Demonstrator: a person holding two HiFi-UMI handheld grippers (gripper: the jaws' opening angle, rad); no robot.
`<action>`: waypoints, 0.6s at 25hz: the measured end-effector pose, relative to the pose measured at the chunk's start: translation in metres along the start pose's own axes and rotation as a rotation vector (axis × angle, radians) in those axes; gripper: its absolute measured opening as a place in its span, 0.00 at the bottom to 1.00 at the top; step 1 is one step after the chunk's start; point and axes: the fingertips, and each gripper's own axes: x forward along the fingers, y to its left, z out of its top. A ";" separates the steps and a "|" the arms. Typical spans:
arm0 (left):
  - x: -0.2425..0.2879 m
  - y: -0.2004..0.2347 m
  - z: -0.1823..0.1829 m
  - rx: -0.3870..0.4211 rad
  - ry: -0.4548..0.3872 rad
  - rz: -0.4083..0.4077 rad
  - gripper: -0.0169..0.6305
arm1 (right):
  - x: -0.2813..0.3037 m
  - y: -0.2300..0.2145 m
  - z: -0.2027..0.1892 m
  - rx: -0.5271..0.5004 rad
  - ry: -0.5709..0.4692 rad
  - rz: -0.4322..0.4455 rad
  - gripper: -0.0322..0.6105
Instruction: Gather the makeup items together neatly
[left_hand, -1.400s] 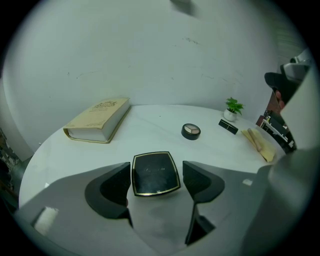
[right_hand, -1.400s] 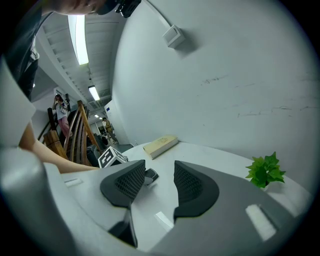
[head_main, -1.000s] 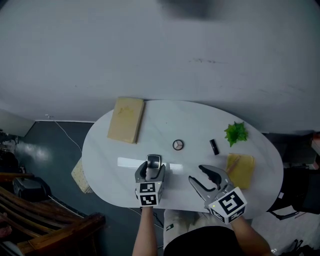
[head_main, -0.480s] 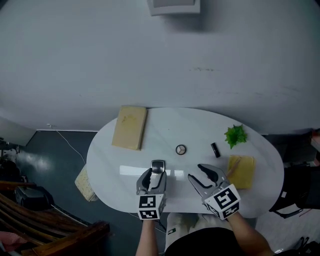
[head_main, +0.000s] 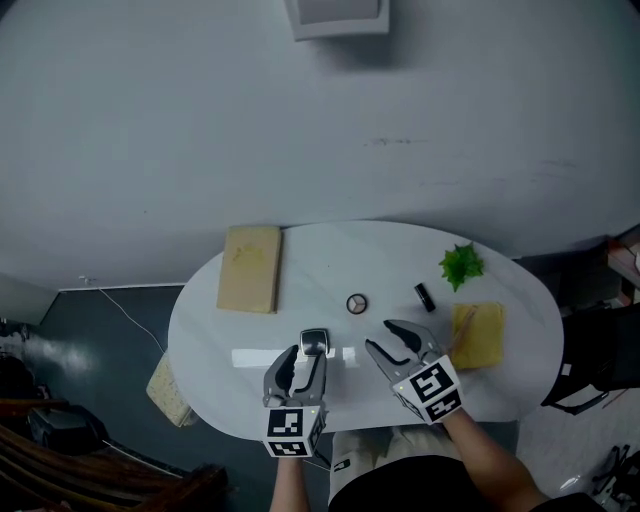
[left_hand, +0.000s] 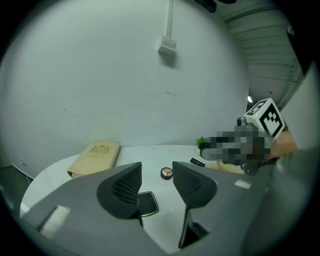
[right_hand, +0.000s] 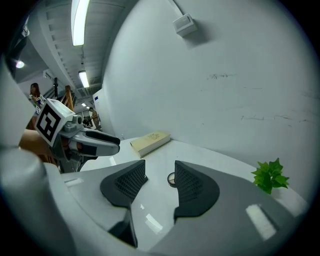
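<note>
On the white oval table (head_main: 220, 320) a black square compact (head_main: 314, 342) lies just ahead of my left gripper (head_main: 299, 366). That gripper's jaws are closing; the compact (left_hand: 145, 203) rests flat on the table beneath and beyond them, half hidden by the left jaw, untouched by the pads. A round compact (head_main: 356, 304) and a black lipstick (head_main: 424, 297) lie further back. My right gripper (head_main: 393, 343) hovers open and empty to the right, with the round compact (right_hand: 171, 178) showing beyond its jaws.
A tan book (head_main: 250, 268) lies at the table's back left. A small green plant (head_main: 460, 265) stands at the back right, with a yellow pad (head_main: 478, 335) in front of it. The table's front edge runs just under both grippers.
My left gripper's jaws have narrowed and it has drawn back a little, leaving the square compact on the table ahead of it. The right gripper has barely shifted.
</note>
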 end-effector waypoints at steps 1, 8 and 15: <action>-0.002 0.001 0.001 0.001 -0.004 -0.008 0.32 | 0.004 0.000 -0.001 -0.002 0.005 -0.010 0.33; -0.012 0.014 0.003 0.019 -0.013 -0.057 0.32 | 0.034 -0.001 -0.010 0.000 0.059 -0.058 0.33; -0.013 0.035 0.001 0.043 -0.009 -0.083 0.32 | 0.064 -0.008 -0.023 -0.002 0.110 -0.103 0.33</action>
